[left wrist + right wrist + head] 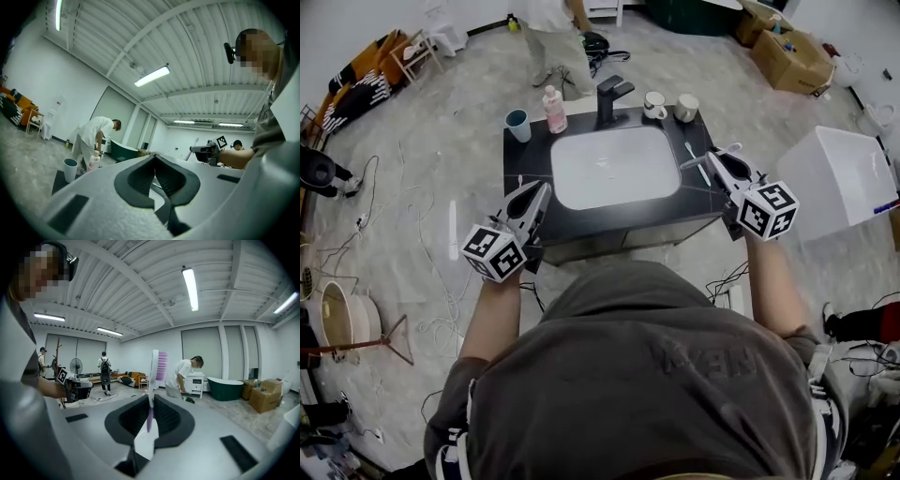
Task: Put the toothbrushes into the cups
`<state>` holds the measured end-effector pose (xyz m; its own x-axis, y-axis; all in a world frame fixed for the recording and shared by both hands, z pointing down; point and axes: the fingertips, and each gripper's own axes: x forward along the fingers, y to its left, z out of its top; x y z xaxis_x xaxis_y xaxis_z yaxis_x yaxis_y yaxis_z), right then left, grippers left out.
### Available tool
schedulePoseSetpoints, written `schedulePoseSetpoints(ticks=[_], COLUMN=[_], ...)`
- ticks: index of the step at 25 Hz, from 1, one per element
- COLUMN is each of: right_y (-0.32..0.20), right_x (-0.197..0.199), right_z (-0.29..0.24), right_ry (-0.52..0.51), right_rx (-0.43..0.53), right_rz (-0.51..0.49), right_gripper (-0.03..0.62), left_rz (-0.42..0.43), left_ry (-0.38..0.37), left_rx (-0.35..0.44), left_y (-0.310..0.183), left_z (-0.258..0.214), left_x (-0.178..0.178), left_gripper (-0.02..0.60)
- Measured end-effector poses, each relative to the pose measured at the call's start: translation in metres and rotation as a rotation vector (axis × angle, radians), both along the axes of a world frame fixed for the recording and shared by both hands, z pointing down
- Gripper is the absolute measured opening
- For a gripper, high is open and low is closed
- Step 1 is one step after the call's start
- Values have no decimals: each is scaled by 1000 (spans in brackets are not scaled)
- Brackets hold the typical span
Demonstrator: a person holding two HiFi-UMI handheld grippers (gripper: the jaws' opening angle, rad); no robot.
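In the head view the right gripper [713, 158] pinches a toothbrush [694, 162] crosswise above the right side of the black counter [530, 155], well short of the two white mugs [654, 105] [686, 108] at the back. The mugs stand near each other and beside the faucet [612, 97], so a careless approach could knock one, and a slipped brush would likely fall into the sink basin [614, 167] or off the edge. What looks like another toothbrush [705, 177] lies on the counter just under those jaws and could be swept away. The left gripper [542, 192], closed on nothing, hangs over the front left corner. Neither the mugs nor the teal cup [517, 125] show a brush inside, and the basin is bare. In the left gripper view the left gripper's [154, 157] pads are pressed together with nothing between them. The teal cup [70, 168] stands just beside a pink bottle [93, 161], which a reach for the cup might tip. The cup's inside is hidden from this low angle. In the right gripper view the right gripper [151, 399] clamps the toothbrush [152, 380] low on its handle, purple bristles standing high above the jaws. That long free end could pivot in the grip if it catches a rim. No cup shows here.
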<state>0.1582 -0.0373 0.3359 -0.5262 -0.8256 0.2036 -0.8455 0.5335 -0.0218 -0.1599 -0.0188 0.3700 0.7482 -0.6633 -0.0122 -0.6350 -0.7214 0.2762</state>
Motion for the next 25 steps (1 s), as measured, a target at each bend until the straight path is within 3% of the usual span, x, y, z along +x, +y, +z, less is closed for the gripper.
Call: schedulePoseSetpoints(ticks=[7, 13, 25], right_y=[-59, -94, -192], right_x=[-34, -36, 56], right_z=[1, 6, 23], right_ry=[32, 46, -8], right_rx=[-40, -62, -74], right_rz=[31, 25, -101], right_gripper=[23, 23, 22], left_rz=[52, 33, -149], left_ry=[24, 36, -6], left_rx=[-10, -42, -76], left_y=[-64, -92, -140], left_z=[2, 16, 16], left_x=[-30, -39, 41], left_gripper=[5, 5, 5])
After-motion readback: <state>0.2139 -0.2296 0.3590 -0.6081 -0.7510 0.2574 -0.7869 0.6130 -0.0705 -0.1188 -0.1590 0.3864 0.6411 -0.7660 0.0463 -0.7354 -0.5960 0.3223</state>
